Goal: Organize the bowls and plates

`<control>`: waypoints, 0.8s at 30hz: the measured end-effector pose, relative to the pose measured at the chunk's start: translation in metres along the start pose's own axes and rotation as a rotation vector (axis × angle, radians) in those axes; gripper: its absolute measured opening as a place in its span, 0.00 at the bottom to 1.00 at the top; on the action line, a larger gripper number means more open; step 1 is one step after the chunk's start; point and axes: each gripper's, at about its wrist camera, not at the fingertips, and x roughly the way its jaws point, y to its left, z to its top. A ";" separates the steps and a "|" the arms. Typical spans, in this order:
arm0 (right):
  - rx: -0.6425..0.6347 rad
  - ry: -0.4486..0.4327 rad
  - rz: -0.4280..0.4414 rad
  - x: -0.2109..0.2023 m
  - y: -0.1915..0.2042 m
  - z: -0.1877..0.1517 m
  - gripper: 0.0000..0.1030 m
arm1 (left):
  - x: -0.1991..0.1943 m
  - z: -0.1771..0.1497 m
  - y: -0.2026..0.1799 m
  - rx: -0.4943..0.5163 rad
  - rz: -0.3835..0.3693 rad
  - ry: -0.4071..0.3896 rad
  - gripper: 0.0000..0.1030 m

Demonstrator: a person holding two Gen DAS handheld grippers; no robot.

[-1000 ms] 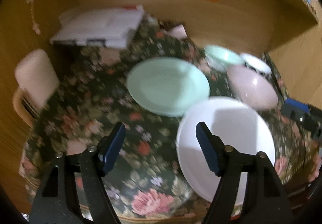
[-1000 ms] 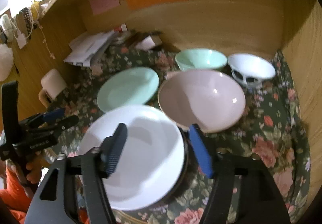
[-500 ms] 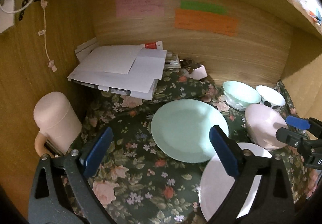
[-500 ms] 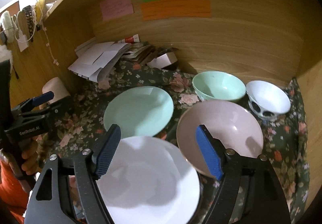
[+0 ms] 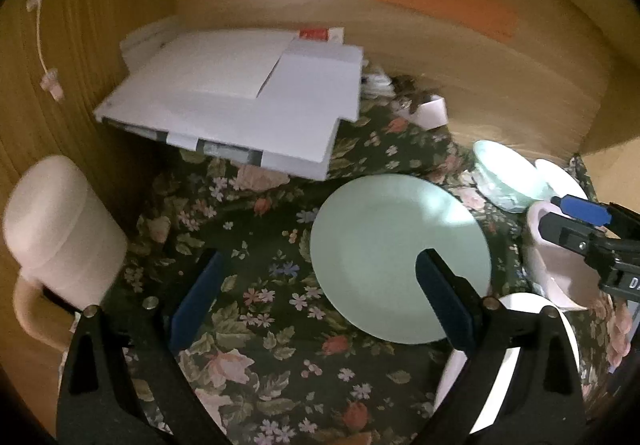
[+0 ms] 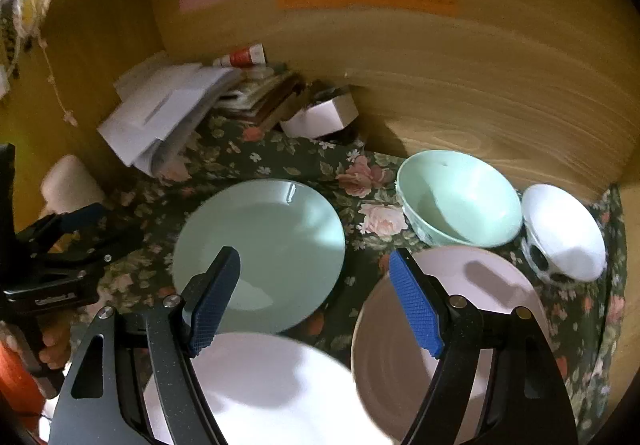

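1. Left gripper (image 5: pixel 316 285): jaws wide, holding nothing, above the flowered tabletop (image 5: pixel 256 309);
2. Green plate (image 6: pixel 260 255) in the middle; white plate (image 6: pixel 256 385) near it;
3. Right gripper (image 6: pixel 314 299): jaws apart, holding nothing; pink bowl (image 6: pixel 480 293), green bowl (image 6: pixel 460 199), white bowl (image 6: pixel 564 231) at right.

We find open floral worktop (image 5: pixel 256 309) left of the green plate (image 5: pixel 400 257). Paper stack (image 5: pixel 240 101) blocks the rear; pink mug (image 5: pixel 60 229) crowds the left wall; bowls (image 6: pixel 460 197) fill the right corner.
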 end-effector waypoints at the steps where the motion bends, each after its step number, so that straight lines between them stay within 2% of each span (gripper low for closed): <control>1: -0.003 0.010 -0.001 0.005 0.000 0.002 0.72 | 0.005 0.000 0.002 -0.006 0.000 0.011 0.93; 3: -0.011 0.042 0.001 0.019 0.000 0.006 0.72 | 0.014 -0.001 0.005 -0.009 0.002 0.037 0.88; 8: -0.015 0.127 0.019 0.045 -0.005 0.013 0.71 | 0.035 -0.003 0.013 -0.031 0.004 0.099 0.88; 13: -0.024 0.228 0.043 0.069 -0.009 0.019 0.51 | 0.044 -0.005 0.017 -0.036 -0.002 0.124 0.88; 15: -0.028 0.268 0.042 0.078 -0.009 0.022 0.47 | 0.047 -0.006 0.018 -0.040 -0.002 0.130 0.88; 24: -0.051 0.375 0.038 0.108 -0.003 0.024 0.45 | 0.059 -0.009 0.017 -0.018 -0.015 0.148 0.89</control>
